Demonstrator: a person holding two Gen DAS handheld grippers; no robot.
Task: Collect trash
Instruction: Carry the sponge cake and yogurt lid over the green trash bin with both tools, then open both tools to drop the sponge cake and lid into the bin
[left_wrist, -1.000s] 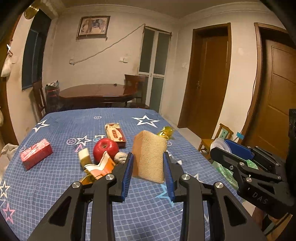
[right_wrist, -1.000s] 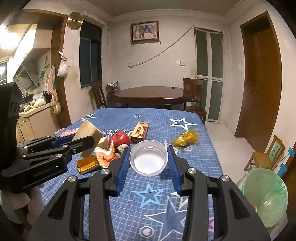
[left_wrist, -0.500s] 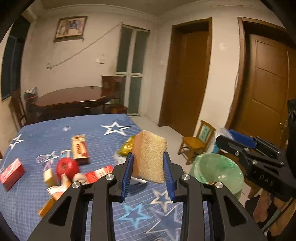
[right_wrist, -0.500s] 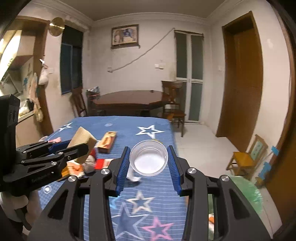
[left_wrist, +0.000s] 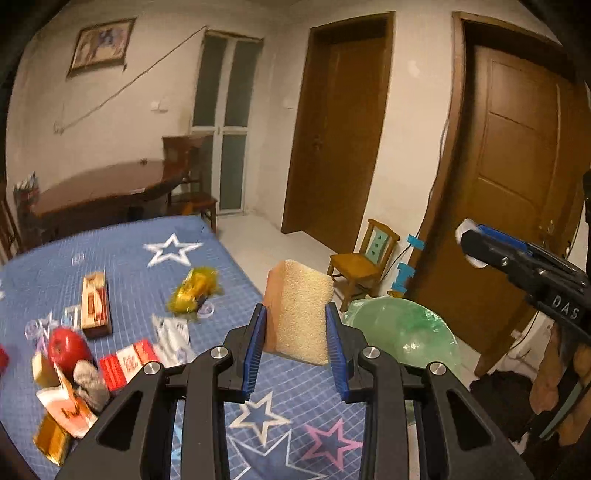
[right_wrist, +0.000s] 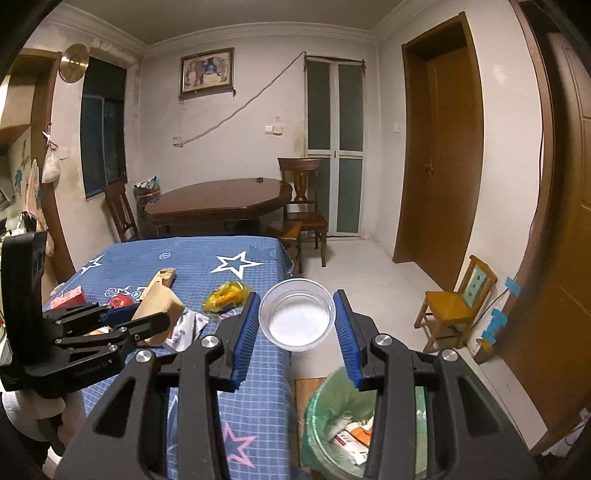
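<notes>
Nearest: your left gripper (left_wrist: 295, 332) clamps the sponge (left_wrist: 301, 314); your right gripper (right_wrist: 297, 325) pinches the plastic cup (right_wrist: 297, 319). Both held high for dropping. Below: green-lined bin (right_wrist: 332, 417). Beyond: table (left_wrist: 122, 258) with remaining litter.

A tan sponge (left_wrist: 301, 317) and a clear plastic cup (right_wrist: 297, 319) held aloft near the green-lined bin (right_wrist: 332, 417)

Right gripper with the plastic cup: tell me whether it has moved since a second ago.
Yes. The right gripper, shut on the plastic cup, has swung off the blue table toward the green-lined bin.
</notes>
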